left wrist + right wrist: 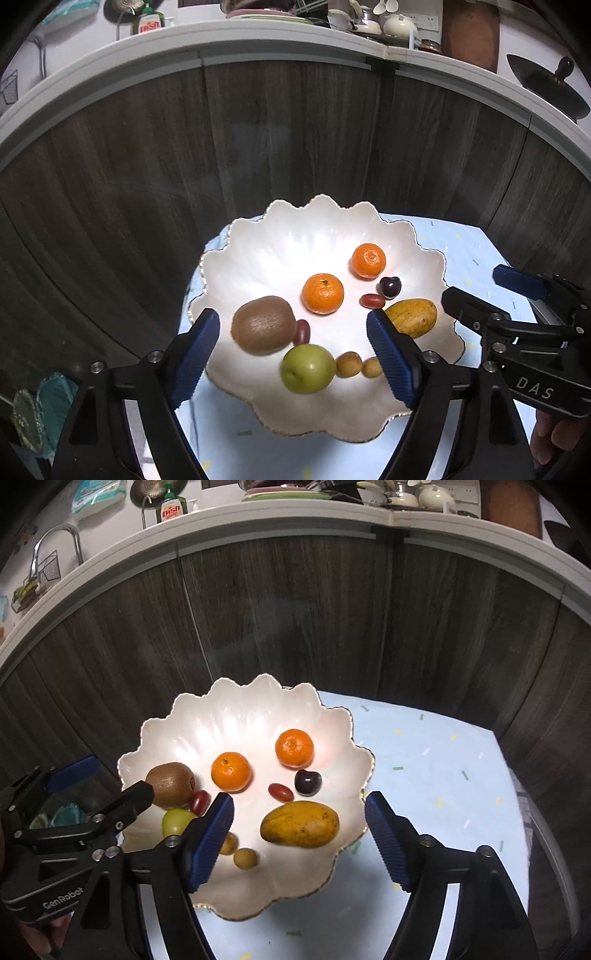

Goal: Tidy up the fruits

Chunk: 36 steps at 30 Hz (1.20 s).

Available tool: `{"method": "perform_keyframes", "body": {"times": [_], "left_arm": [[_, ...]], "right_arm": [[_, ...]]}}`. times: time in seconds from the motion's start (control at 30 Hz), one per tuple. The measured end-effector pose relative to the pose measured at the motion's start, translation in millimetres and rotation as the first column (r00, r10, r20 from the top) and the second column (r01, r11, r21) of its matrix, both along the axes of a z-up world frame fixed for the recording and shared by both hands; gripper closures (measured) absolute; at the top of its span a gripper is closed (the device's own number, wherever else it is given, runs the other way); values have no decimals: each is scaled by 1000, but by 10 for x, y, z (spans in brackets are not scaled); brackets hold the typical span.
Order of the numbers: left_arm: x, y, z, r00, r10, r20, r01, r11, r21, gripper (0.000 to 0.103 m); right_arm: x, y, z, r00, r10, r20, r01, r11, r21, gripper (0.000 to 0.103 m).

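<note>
A white scalloped bowl (258, 236) (229, 716) holds all the fruit: a kiwi (263, 325) (168, 783), two mandarins (322, 293) (368, 260) (231, 771) (294, 747), a green fruit (307, 368) (176, 821), a yellow mango (412, 316) (300, 823), a dark plum (390, 287) (307, 782), two red grape tomatoes (372, 301) (302, 331), and two small tan fruits (348, 364) (245, 857). My left gripper (293, 360) is open and empty above the bowl's near side. My right gripper (299, 843) is open and empty above the mango.
The bowl stands on a small table with a light blue speckled cloth (436, 775) (476, 251). Dark wood cabinet fronts (147, 166) rise close behind. A white counter (295, 520) above carries dish soap, plates and teapots.
</note>
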State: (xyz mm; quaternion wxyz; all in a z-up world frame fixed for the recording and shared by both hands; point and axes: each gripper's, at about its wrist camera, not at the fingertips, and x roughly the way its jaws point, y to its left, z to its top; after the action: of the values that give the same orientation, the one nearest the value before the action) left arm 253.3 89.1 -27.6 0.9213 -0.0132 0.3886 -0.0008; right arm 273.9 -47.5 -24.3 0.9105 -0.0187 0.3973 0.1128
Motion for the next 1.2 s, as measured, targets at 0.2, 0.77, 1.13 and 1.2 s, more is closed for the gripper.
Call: {"method": "perform_keyframes", "body": {"times": [0.2, 0.77, 1.13, 1.2], "left_arm": [[-157, 19, 104, 1000, 18, 18, -18, 999, 33, 9], [-715, 35, 340, 996, 45, 71, -50, 997, 62, 1], [-1150, -51, 395, 995, 49, 92, -55, 997, 60, 1], [-1231, -80, 391, 995, 45, 92, -51, 997, 61, 1]], "right_arm": [[-154, -26, 107, 999, -20, 28, 20, 1000, -4, 20], [-724, -81, 372, 993, -60, 105, 61, 998, -11, 14], [-1160, -220, 404, 989, -99, 114, 98, 995, 11, 14], [-1239, -246, 400, 988, -105, 116, 105, 994, 13, 14]]}}
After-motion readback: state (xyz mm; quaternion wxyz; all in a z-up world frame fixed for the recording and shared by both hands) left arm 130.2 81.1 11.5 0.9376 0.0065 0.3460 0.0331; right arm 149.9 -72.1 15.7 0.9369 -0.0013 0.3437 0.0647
